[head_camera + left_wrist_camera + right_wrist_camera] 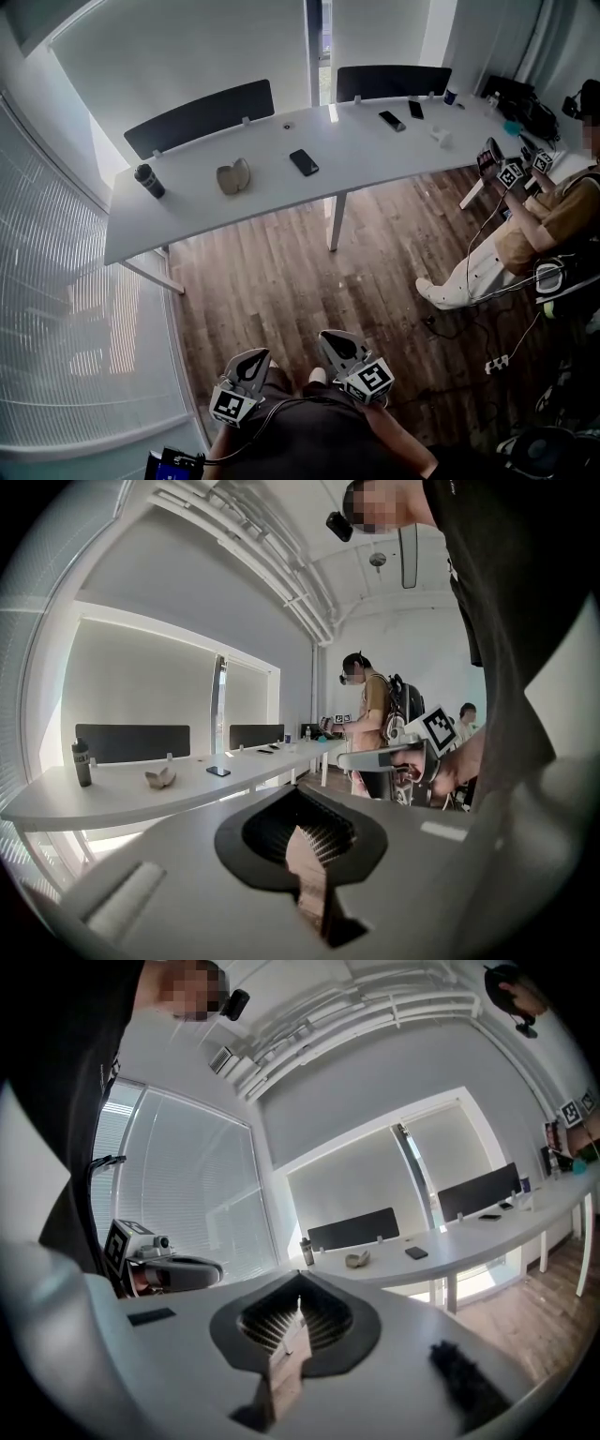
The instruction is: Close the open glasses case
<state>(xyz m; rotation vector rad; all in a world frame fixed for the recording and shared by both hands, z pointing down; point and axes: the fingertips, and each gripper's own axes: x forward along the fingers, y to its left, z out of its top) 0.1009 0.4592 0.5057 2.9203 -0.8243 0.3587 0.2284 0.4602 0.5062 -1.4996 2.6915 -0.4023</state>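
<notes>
1. The open case lay on the worktop, well ahead of both tools.
2. The left tool was nearer, almost straight behind it; the right tool stood off to one side.
3. Both tools had jaws together and held nothing.

A long white tabletop carries a dark bottle near its left end, a black phone midway and two more phones farther right. Black divider screens stand behind. A seated person is at the right, above a wooden floor.

There is bare table all round the case. A bottle stands left of it and a phone right, both well apart.
</notes>
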